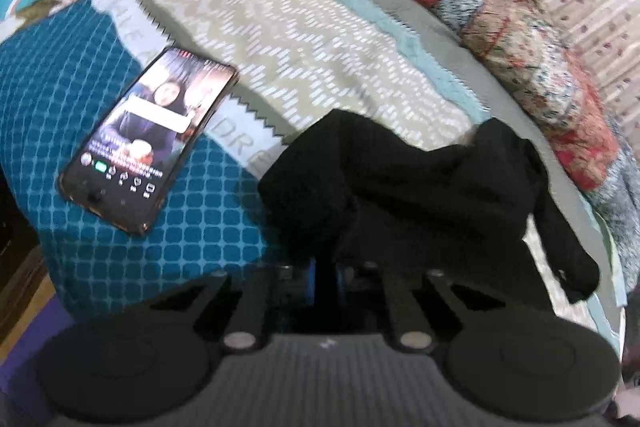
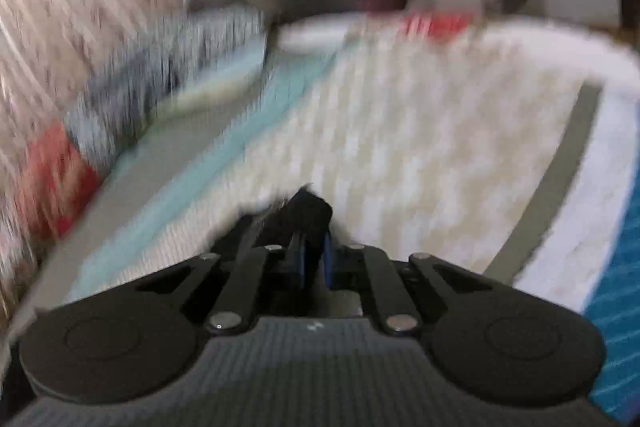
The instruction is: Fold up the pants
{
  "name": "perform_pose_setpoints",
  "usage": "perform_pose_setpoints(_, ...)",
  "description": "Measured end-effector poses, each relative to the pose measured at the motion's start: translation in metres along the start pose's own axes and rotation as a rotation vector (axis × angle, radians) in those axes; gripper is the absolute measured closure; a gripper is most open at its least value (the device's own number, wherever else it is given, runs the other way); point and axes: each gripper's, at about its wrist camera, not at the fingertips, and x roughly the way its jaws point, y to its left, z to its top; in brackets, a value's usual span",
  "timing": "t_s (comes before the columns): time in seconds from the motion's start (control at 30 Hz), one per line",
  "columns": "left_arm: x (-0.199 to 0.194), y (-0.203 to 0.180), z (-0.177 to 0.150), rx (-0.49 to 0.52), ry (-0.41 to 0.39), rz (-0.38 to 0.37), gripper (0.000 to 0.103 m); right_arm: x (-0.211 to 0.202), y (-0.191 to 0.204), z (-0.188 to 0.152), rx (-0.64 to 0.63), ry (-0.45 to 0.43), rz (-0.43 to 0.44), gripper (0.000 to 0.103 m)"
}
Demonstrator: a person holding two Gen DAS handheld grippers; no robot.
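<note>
Both tongs are clenched on black pants: the left tongs [image 1: 322, 267] pinch one bunched edge of the pants [image 1: 420, 195], and the right tongs [image 2: 314, 255] grip a small dark tuft of cloth [image 2: 308, 209], though that view is badly blurred. From the left tongs the pants spill forward and to the right in a crumpled heap on the bed's zigzag blanket [image 1: 304, 39]; a phone [image 1: 148, 135] lies well off to the left. To fold well, both grips likely need to pull apart and lift evenly so the fabric flattens before laying it over.
</note>
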Motion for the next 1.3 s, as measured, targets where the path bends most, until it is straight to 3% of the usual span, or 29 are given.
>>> perform_pose_setpoints(0.1,-0.010,0.000,-0.004,0.029,0.025,-0.042,0.095,-0.043,-0.019,0.017,0.013,-0.130,-0.031,0.092)
perform_pose_setpoints(0.2,-0.007,-0.004,-0.019,0.090,0.072,-0.034,0.093,-0.064,-0.037,0.014,-0.056,-0.150,-0.148,0.089)
perform_pose_setpoints(0.23,-0.004,-0.006,-0.025,0.120,0.087,-0.014,0.087,-0.063,-0.043,0.009,-0.089,-0.113,-0.197,0.085)
perform_pose_setpoints(0.27,-0.002,-0.006,-0.031,0.141,0.100,-0.001,0.083,-0.059,-0.046,0.005,-0.103,-0.074,-0.227,0.075)
perform_pose_setpoints(0.3,-0.002,-0.006,-0.034,0.151,0.104,0.005,0.078,-0.055,-0.051,0.001,-0.102,-0.040,-0.260,0.059)
perform_pose_setpoints(0.33,-0.005,-0.004,-0.037,0.155,0.103,0.004,0.068,-0.058,-0.059,-0.003,-0.082,-0.031,-0.303,0.053)
perform_pose_setpoints(0.37,-0.010,0.000,-0.037,0.150,0.098,-0.009,0.063,-0.062,-0.065,-0.007,-0.048,-0.049,-0.337,0.052)
perform_pose_setpoints(0.43,-0.024,0.014,-0.035,0.097,0.064,-0.054,0.062,-0.078,-0.075,-0.009,0.031,-0.099,-0.368,0.052)
perform_pose_setpoints(0.5,-0.045,0.032,-0.030,0.011,-0.022,-0.095,0.062,-0.092,-0.071,-0.005,0.080,-0.160,-0.363,0.052)
perform_pose_setpoints(0.6,-0.065,0.047,-0.012,-0.028,-0.171,-0.087,0.062,-0.099,-0.035,0.003,0.004,-0.198,-0.264,0.052)
perform_pose_setpoints(0.67,-0.062,0.043,0.007,-0.007,-0.211,-0.067,0.062,-0.089,0.000,0.005,-0.053,-0.160,-0.150,0.052)
perform_pose_setpoints(0.77,-0.040,0.015,0.031,0.062,-0.240,-0.070,0.062,-0.059,0.063,-0.005,-0.095,-0.003,0.094,0.052)
perform_pose_setpoints(0.83,-0.020,-0.017,0.037,0.126,-0.234,-0.098,0.056,-0.032,0.103,-0.024,-0.099,0.117,0.235,0.050)
perform_pose_setpoints(0.93,0.014,-0.062,0.039,0.193,-0.185,-0.153,0.055,0.011,0.171,-0.064,-0.119,0.280,0.386,0.042)
perform_pose_setpoints(1.0,0.033,-0.083,0.035,0.205,-0.149,-0.192,0.055,0.041,0.213,-0.085,-0.178,0.312,0.428,0.033)
perform_pose_setpoints(1.13,0.061,-0.107,0.034,0.242,-0.135,-0.176,0.050,0.100,0.277,-0.114,-0.445,0.270,0.349,0.032)
perform_pose_setpoints(1.17,0.069,-0.110,0.035,0.252,-0.129,-0.161,0.044,0.113,0.280,-0.114,-0.479,0.289,0.349,0.036)
perform_pose_setpoints(1.2,0.076,-0.110,0.037,0.258,-0.116,-0.143,0.043,0.124,0.279,-0.115,-0.495,0.333,0.365,0.070)
perform_pose_setpoints(1.23,0.084,-0.114,0.038,0.262,-0.097,-0.126,0.043,0.132,0.280,-0.115,-0.493,0.375,0.383,0.088)
perform_pose_setpoints(1.3,0.094,-0.120,0.040,0.258,-0.076,-0.122,0.043,0.124,0.278,-0.099,-0.513,0.350,0.383,0.092)
